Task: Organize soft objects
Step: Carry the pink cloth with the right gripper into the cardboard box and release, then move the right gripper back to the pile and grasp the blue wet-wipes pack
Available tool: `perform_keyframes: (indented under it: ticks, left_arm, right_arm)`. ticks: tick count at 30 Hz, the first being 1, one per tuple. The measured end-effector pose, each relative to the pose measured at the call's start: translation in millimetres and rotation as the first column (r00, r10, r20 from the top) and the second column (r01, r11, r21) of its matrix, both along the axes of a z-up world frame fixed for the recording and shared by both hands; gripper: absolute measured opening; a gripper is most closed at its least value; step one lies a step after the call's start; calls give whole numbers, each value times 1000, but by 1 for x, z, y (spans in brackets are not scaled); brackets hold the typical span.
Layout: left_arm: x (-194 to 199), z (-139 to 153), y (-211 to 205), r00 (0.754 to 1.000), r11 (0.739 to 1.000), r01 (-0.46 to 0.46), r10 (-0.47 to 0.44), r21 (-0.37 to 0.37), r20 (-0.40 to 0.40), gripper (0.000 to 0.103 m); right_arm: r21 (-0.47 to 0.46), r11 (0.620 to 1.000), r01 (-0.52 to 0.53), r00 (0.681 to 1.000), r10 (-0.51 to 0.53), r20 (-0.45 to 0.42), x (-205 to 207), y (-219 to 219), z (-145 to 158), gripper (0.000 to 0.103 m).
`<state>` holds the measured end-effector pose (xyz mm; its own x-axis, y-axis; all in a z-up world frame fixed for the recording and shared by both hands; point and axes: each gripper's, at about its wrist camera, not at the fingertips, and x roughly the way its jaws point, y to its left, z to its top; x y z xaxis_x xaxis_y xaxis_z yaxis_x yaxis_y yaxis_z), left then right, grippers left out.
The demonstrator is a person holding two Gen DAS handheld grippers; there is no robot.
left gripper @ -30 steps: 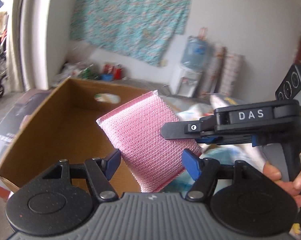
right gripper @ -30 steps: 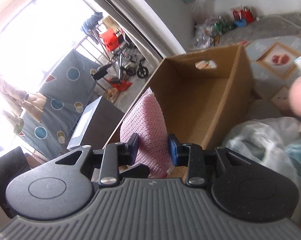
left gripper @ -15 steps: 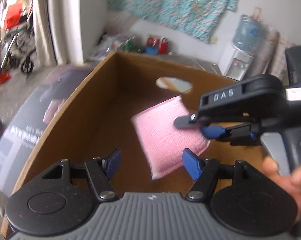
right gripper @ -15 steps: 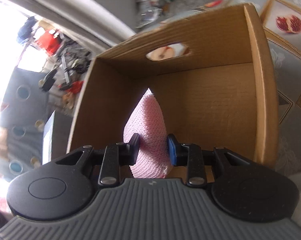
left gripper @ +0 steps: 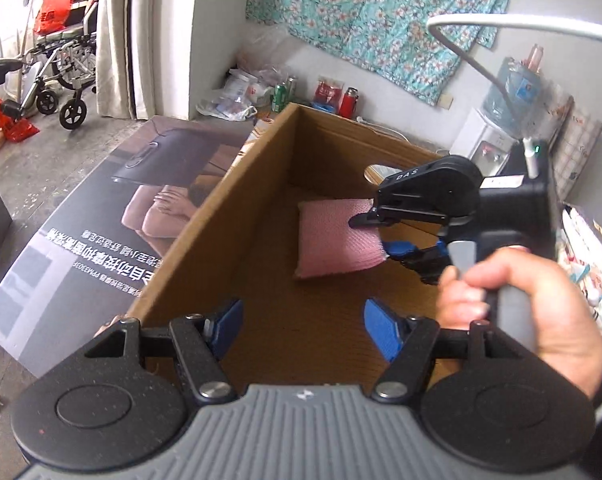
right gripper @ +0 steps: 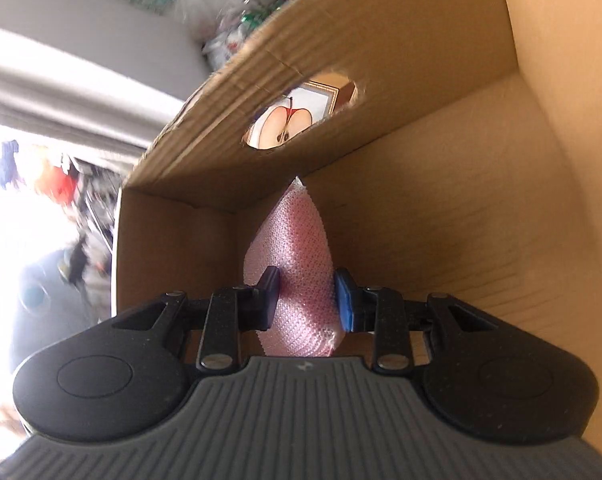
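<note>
**Pink sponge held inside the box**

The box (left gripper: 237,216) is open at the top, plain brown cardboard, with 1 oval hand hole (right gripper: 301,114) cut in its far wall. The only thing inside it is the sponge (left gripper: 333,236), a pink mesh pad, and that is not lying loose: the right gripper (right gripper: 306,294) has it pinched between its 2 blue pads, the soft body bulging around them. I cannot tell whether its lower edge touches the box floor or hangs just above it.

From the left wrist view the sponge sits at about 1 o'clock, deep in the box toward the far wall, below the hand hole. Its broad face tilts up toward the camera, and its long axis runs roughly from 8 to 2 o'clock. From the right wrist view it is seen edge-on, its long axis running straight away from the jaws, the tapered end pointing to 12 o'clock at the far wall under the hole.

The left gripper (left gripper: 303,326) hovers over the near rim, jaws wide, nothing between them. A hand (left gripper: 525,304) at 3 o'clock grips the right tool's handle.

A printed carton (left gripper: 113,216) lies flat beside the box at 9 o'clock.
</note>
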<state>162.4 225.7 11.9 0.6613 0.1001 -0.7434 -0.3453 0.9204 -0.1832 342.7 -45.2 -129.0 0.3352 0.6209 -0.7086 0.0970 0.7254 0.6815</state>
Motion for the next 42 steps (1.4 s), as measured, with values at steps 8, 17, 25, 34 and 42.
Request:
perform_keyframes:
  ticks: [8,17,25,34,42]
  left_arm:
    - [-13,2,6,1000,1000,-5,5,0,20,69]
    - [-27,12,5,999,1000,-5,4,27,48,71]
    - [-59,36,-15,994,998,19,-25,56,110,76]
    - [-109,56,-76,966,987,138,-151,78,210,84]
    - [-121,50,-168,902,935,349,-352,58,250,85]
  right_arm:
    - [110,991,82,997,-80,-23,2,17,-25,35]
    - [-4,995,-95,995,95,40,9,34,-1,80]
    - [-7,983,-182,958,179,222,-25,4,72,82]
    - [43,960,-275,883,235,407,-119,-139,147,82]
    - [-115,973,-201,868,232,440,-199,-308,167,82]
